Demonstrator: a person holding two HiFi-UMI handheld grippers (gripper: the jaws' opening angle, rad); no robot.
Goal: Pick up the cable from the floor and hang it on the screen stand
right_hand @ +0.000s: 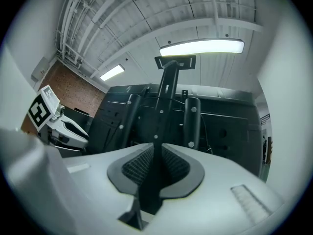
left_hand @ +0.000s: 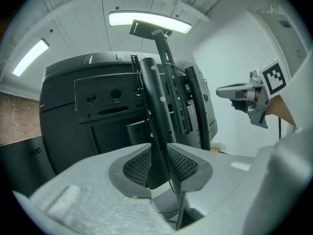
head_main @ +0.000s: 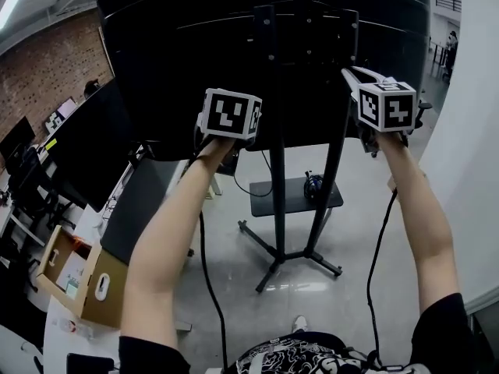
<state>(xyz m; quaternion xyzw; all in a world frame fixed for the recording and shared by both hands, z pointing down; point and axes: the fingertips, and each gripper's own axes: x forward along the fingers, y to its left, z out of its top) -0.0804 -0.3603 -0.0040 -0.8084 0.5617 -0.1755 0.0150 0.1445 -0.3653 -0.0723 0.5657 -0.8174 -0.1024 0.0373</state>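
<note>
The back of a large black screen [head_main: 234, 45] on its black screen stand [head_main: 277, 185] fills the head view. A thin black cable [head_main: 248, 185] hangs in a loop below the screen's lower edge, left of the post. My left gripper [head_main: 228, 119] is raised level before the screen, left of the post [left_hand: 155, 102]. Its pads [left_hand: 137, 168] stand apart with only the post showing through the gap. My right gripper [head_main: 360, 76] is held at the screen's right side. It is open too, and nothing sits between its pads [right_hand: 173, 168].
A small shelf [head_main: 273, 197] on the stand carries a dark bundle [head_main: 313, 185]. The stand's feet [head_main: 312, 259] spread over the pale floor. A black table [head_main: 136, 209] and an open cardboard box [head_main: 82, 275] lie left. A white wall [head_main: 468, 146] rises at right.
</note>
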